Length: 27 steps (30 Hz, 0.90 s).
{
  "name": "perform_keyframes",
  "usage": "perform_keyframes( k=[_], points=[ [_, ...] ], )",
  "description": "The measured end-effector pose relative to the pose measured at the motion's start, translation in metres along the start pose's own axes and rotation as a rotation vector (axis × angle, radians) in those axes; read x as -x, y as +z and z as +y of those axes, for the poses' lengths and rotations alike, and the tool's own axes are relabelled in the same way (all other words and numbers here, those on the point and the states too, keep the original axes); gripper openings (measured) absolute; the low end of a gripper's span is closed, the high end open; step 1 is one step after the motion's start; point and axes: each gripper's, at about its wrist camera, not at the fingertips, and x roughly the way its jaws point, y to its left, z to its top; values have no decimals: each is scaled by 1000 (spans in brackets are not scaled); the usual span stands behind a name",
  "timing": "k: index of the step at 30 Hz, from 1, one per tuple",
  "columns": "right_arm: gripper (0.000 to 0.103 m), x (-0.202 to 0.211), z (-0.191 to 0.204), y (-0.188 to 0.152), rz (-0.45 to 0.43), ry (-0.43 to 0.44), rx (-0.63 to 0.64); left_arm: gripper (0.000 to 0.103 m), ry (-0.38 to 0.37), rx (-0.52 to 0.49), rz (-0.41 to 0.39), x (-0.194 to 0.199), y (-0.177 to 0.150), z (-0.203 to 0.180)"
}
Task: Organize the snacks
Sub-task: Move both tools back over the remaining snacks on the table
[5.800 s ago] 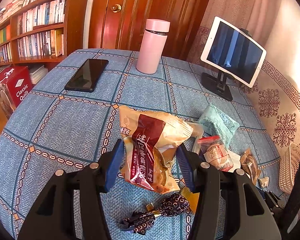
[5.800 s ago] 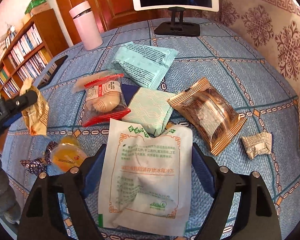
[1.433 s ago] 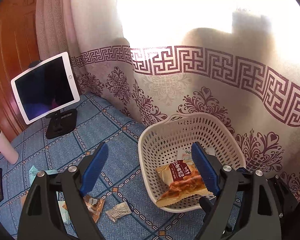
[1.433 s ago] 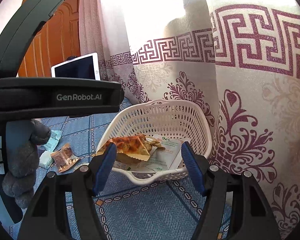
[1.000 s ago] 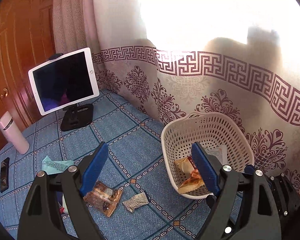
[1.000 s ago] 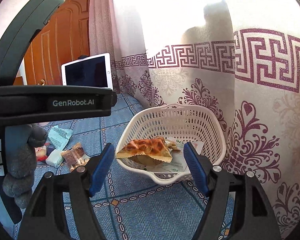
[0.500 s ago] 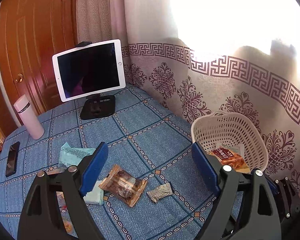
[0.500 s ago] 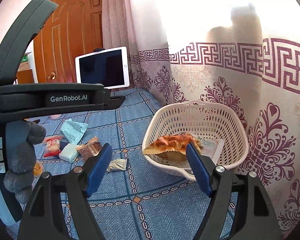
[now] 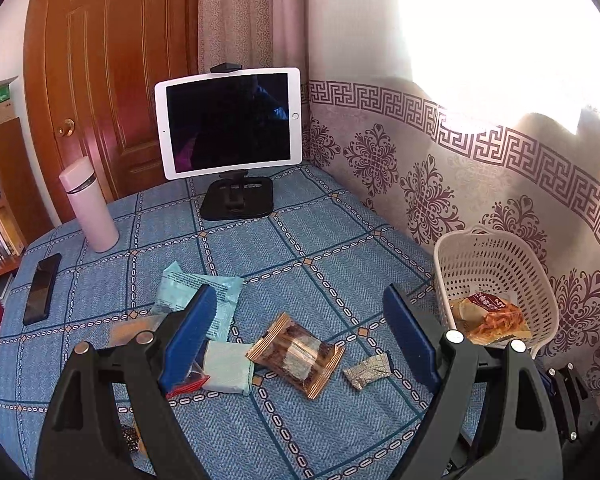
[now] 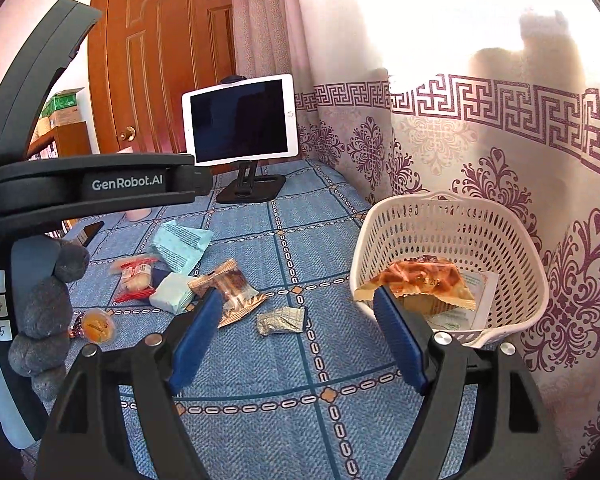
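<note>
Since 0.5 s ago both of my views have pulled back from the basket (image 9: 496,256); more of the bench (image 9: 284,248) shows.

Left wrist view: my left hand-held gripper (image 9: 296,336) is wide open, nothing between its fingers, above the loose snacks. Brown pack (image 9: 296,356) lies between the fingers in view; foil wrapper (image 9: 368,372) just right of it, pale green pack (image 9: 228,368) just left. Teal pack (image 9: 198,292) lies farther back. The basket stands at the bench's right edge by the curtain (image 9: 440,184), with an orange pack (image 9: 488,316) inside. Tablet (image 9: 228,124), bottle (image 9: 88,204) and phone (image 9: 42,288) stand behind.

Right wrist view: my right hand-held gripper (image 10: 296,332) is also open and empty. The basket (image 10: 460,216) holds the orange pack (image 10: 420,278) over a white pack (image 10: 482,292). Red-edged pack (image 10: 134,276) and jelly cup (image 10: 98,326) lie left.
</note>
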Motion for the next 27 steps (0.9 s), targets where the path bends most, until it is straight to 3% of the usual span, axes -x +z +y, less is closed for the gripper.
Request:
perform_keyframes(
  k=[6,9,22,27],
  points=[
    [81,-4,15,4,3,25,26,86,33,36,-7,7,-4,22],
    [83,-8,22,6,16,48,35,93,54,55,-10,9,-9,33],
    [84,-39,33,8,133,138,-18,95,124,159,20,12,-29,89],
    [84,-44,44,10,139,145,-1,95,141,185,29,12,-34,104]
  ],
)
